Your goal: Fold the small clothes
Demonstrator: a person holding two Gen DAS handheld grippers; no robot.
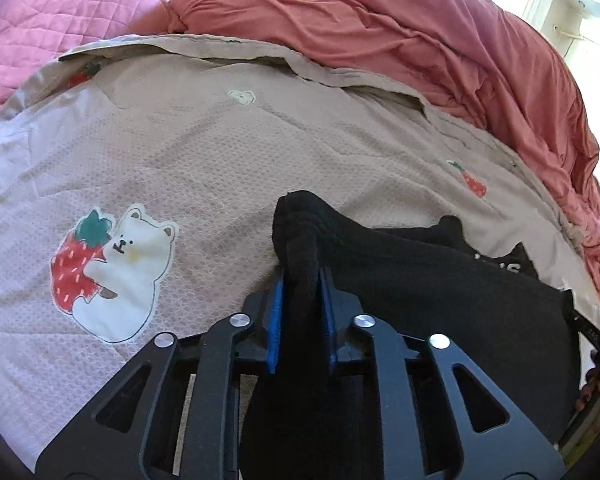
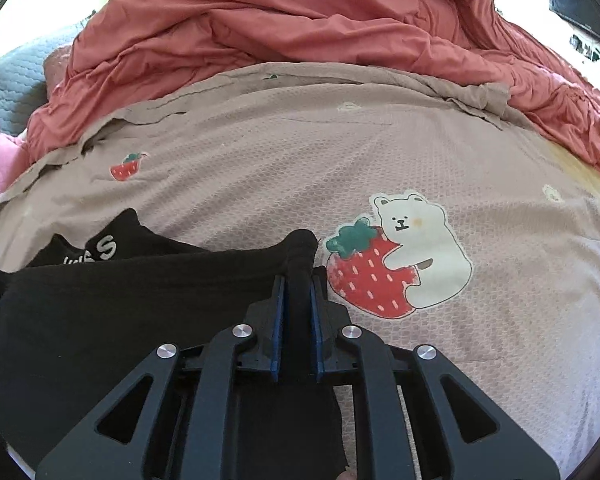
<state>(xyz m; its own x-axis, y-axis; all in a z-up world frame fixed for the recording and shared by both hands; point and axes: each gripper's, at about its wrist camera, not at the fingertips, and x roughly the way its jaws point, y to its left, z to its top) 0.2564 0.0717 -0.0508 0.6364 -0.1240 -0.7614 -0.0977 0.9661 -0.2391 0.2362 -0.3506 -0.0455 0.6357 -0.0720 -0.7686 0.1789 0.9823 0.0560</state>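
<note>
A small black garment (image 1: 440,292) with white lettering lies on a beige bedsheet (image 1: 220,160) printed with bears and strawberries. My left gripper (image 1: 302,276) is shut on the garment's left corner, and a bunch of black cloth sticks up between its blue pads. In the right wrist view the same black garment (image 2: 120,312) spreads to the left. My right gripper (image 2: 298,280) is shut on its right corner. The garment's near edge is lifted and stretched between the two grippers. White letters (image 2: 100,250) show on the part lying further back.
A crumpled red duvet (image 1: 380,28) lies along the far side of the bed (image 2: 280,20). A pink quilted pillow (image 1: 52,12) sits at the far left. A bear-and-strawberry print (image 2: 396,256) lies just right of my right gripper.
</note>
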